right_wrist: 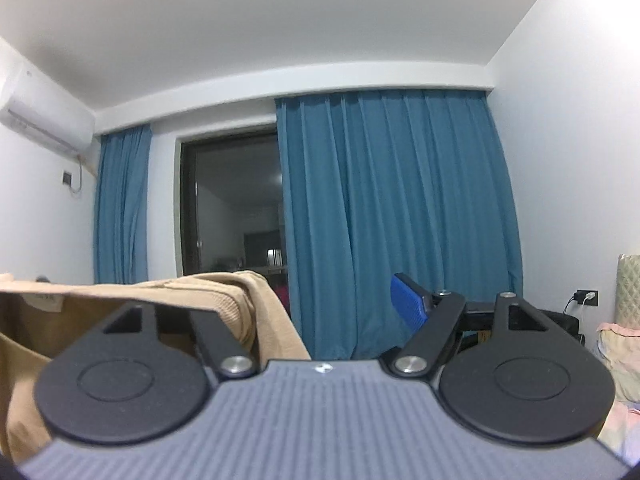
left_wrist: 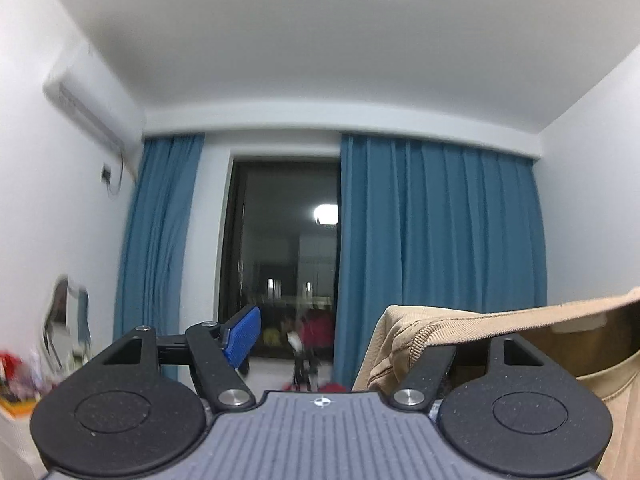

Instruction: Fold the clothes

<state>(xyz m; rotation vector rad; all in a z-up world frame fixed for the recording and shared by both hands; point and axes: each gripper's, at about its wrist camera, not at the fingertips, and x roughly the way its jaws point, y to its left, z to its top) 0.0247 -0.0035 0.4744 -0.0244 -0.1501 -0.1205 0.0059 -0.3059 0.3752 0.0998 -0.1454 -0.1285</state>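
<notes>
Both grippers are raised and point roughly level toward a window flanked by blue curtains (left_wrist: 436, 240), with a tan garment (left_wrist: 424, 336) strung between them. In the left wrist view the left gripper (left_wrist: 340, 340) shows one blue pad (left_wrist: 242, 336) bare on the outer side, while the tan cloth lies bunched over the opposite finger, which it hides. In the right wrist view the right gripper (right_wrist: 324, 304) mirrors this: its blue pad (right_wrist: 408, 304) stands clear on the outer side and the same garment (right_wrist: 248, 296) lies over the inner finger.

The jaws of each gripper stand wide apart, and the visible pad does not touch the cloth; whether the garment is pinched at all or merely draped over the hidden finger we cannot tell. No earlier picture is available to compare.

Progress, as we judge it: the garment is held up in the air at its ribbed edge (apparently a neckline or hem, with a small label (right_wrist: 44, 300) visible inside), spread out between the two grippers. No fold is visible yet, so the task appears to be at an early stage; laying the garment flat and making the folds remain.

Containers: none appears in either view. An air conditioner (right_wrist: 44, 120) hangs on the left wall, and pale bedding (right_wrist: 620, 360) shows at the right edge, with blurred clutter (left_wrist: 16, 376) at lower left; neither holds the garment.
</notes>
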